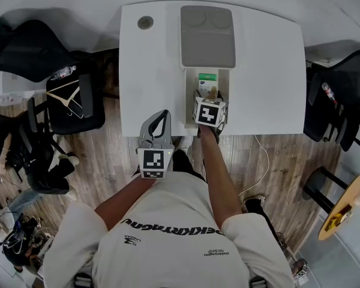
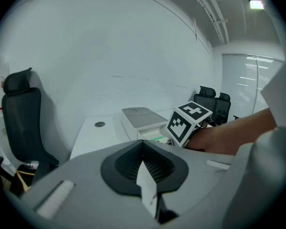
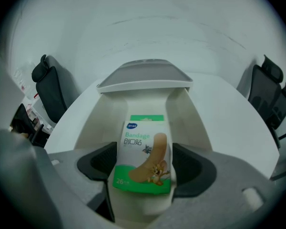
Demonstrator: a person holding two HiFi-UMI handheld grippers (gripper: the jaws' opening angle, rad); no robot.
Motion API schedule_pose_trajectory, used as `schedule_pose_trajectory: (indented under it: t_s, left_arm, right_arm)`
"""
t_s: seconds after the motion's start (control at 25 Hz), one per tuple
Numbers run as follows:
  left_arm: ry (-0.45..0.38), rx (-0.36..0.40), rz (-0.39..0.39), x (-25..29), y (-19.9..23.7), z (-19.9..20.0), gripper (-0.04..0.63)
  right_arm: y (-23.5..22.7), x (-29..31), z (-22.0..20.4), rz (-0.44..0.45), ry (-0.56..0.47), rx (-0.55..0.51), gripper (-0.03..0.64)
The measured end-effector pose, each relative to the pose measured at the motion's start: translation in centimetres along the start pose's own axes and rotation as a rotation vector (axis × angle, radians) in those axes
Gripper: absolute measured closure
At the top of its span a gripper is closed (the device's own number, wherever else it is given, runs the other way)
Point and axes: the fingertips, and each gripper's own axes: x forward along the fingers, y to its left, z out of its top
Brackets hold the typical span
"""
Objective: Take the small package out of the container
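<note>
Overhead, two low; container point(image 1: 207, 38) shared

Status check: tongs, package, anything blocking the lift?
Left tongs shut, empty. Right tongs shut on bandage box, low inside container. Second green pack behind it; way up looks clear.

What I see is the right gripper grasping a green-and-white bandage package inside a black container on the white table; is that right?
Not quite: the container is white, not black, as the right gripper view shows. The rest holds: the right gripper grasps the green-and-white bandage package inside it, on the white table.
</note>
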Motion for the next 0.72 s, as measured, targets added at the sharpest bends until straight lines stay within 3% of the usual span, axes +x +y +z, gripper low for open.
schedule_pose_trajectory:
  t_s: [0.72]
  left_arm:
    - [0.004,-0.005,0.008,0.31,0.60,-0.20,0.595]
  right_arm:
    - [-0.15,0.53,-0.34,-0.020,0.021,0.001,0.265]
